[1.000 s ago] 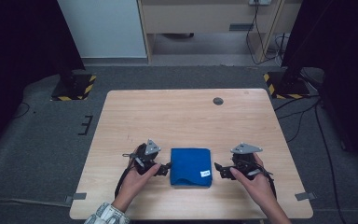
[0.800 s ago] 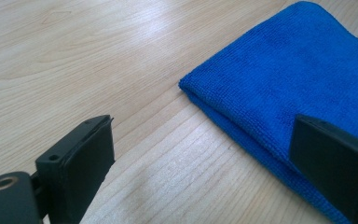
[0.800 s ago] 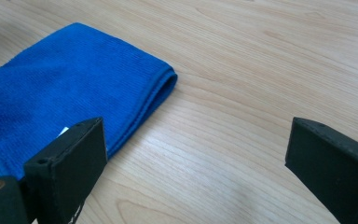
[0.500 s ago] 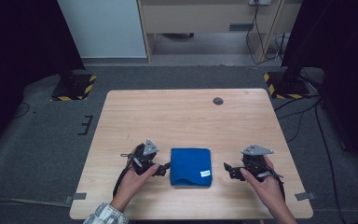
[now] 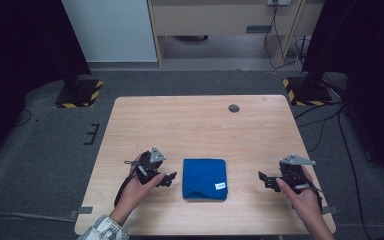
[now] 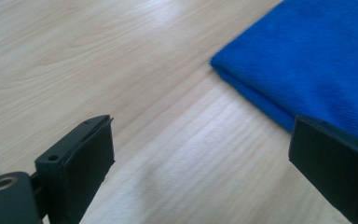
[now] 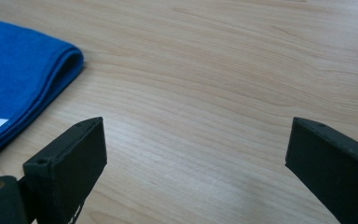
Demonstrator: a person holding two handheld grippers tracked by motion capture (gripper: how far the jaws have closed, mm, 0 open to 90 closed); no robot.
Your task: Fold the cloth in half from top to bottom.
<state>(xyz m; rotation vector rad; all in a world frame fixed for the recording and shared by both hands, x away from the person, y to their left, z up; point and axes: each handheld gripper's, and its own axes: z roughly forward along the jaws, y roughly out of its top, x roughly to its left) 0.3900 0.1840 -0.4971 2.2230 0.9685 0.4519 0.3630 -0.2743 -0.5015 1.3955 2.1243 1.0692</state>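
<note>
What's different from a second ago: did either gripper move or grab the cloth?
The right gripper has pulled away from the folded blue cloth, out toward the table's right edge; its jaws are open and empty. The left gripper stayed just beside the cloth's left edge, open, holding nothing. The cloth lies folded where it was.

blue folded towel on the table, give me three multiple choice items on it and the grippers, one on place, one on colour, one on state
1. Where does the folded towel lie?
A. between the two grippers
B. at the table's far edge
C. left of both grippers

2. What colour is the towel's small label?
A. red
B. white
C. black

3. How do the left gripper and right gripper stand?
A. both open
B. both shut on the towel
C. one open, one shut

Answers: 1 A, the high view shows a gripper on either side; 2 B, the tag is white against the blue; 3 A, each gripper view shows jaws wide apart, holding nothing.
</note>
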